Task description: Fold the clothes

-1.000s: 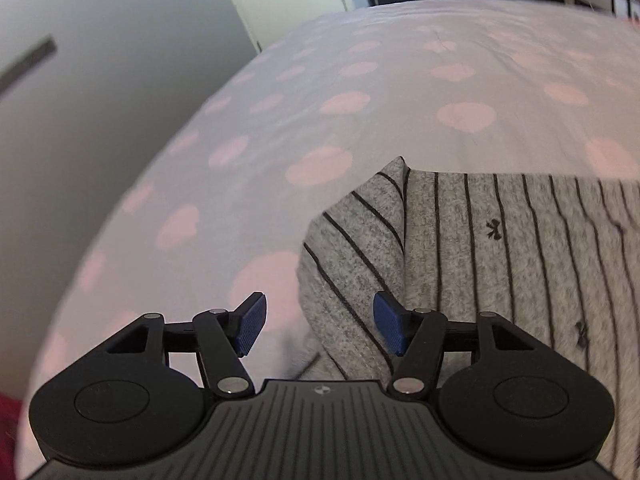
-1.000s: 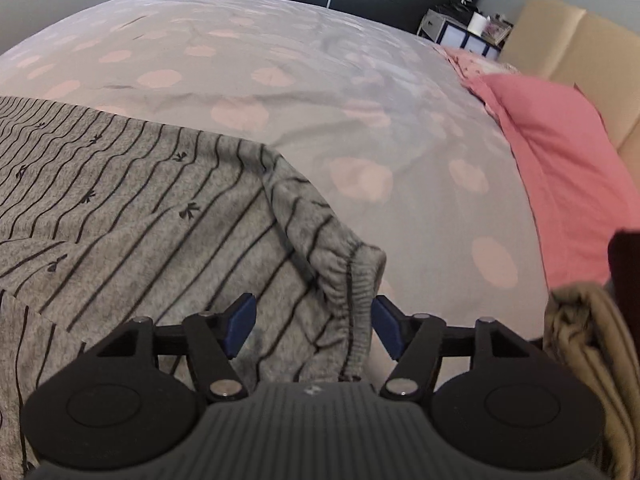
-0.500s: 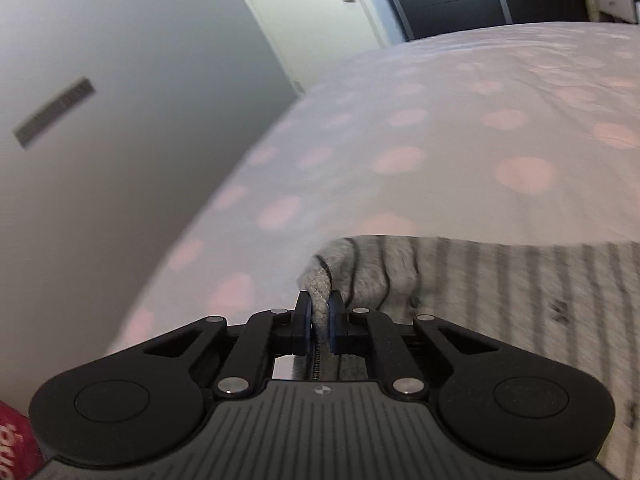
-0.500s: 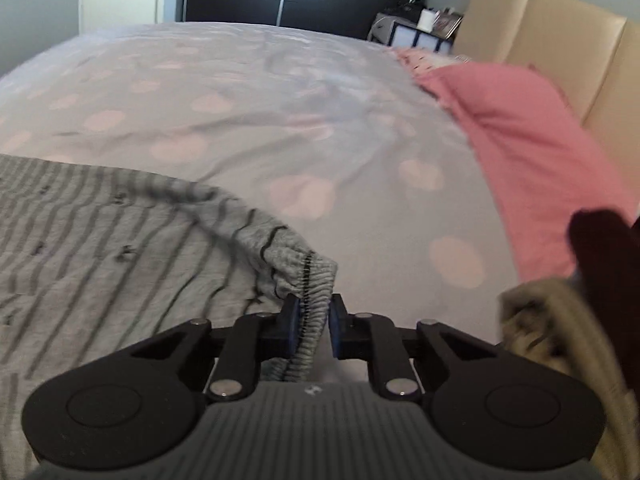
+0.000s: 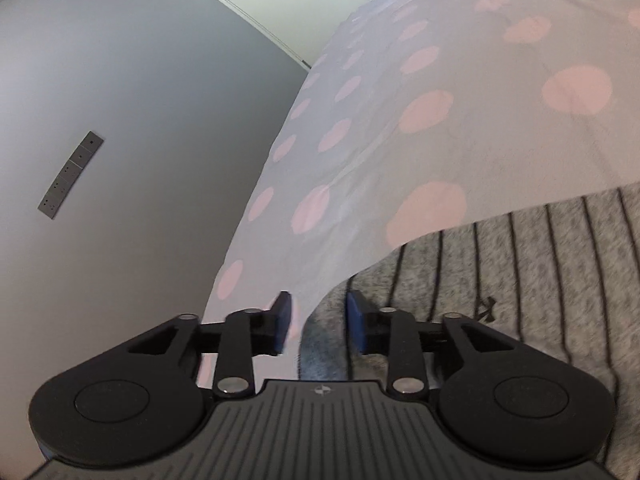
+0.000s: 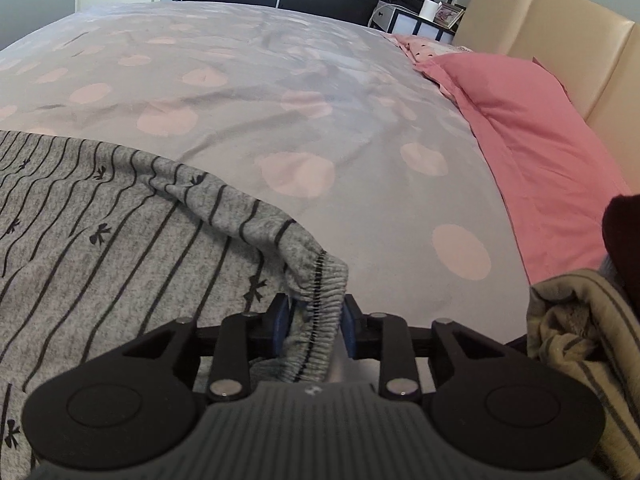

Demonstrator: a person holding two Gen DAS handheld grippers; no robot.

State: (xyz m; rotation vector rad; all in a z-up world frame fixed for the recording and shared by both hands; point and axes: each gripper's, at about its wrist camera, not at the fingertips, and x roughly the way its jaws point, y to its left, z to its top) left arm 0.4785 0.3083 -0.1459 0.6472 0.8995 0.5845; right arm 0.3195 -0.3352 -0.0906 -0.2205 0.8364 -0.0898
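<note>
A grey garment with thin black stripes and small bows (image 6: 120,264) lies on the bed, its elastic waistband (image 6: 320,280) at the right. My right gripper (image 6: 312,326) is open, its blue pads either side of the waistband corner. In the left wrist view the same garment (image 5: 520,264) lies flat at the lower right. My left gripper (image 5: 318,326) is open, with the garment's left corner between its pads but not pinched.
The bed has a pale sheet with pink dots (image 6: 280,92). A pink pillow (image 6: 532,120) and beige headboard (image 6: 560,28) are at the right. A khaki cloth pile (image 6: 580,328) lies near my right gripper. A grey wall (image 5: 120,120) stands left of the bed.
Both grippers closed on the garment's corners half a second ago, carried them forward, and have now opened, letting the cloth go. The garment lies folded over.
</note>
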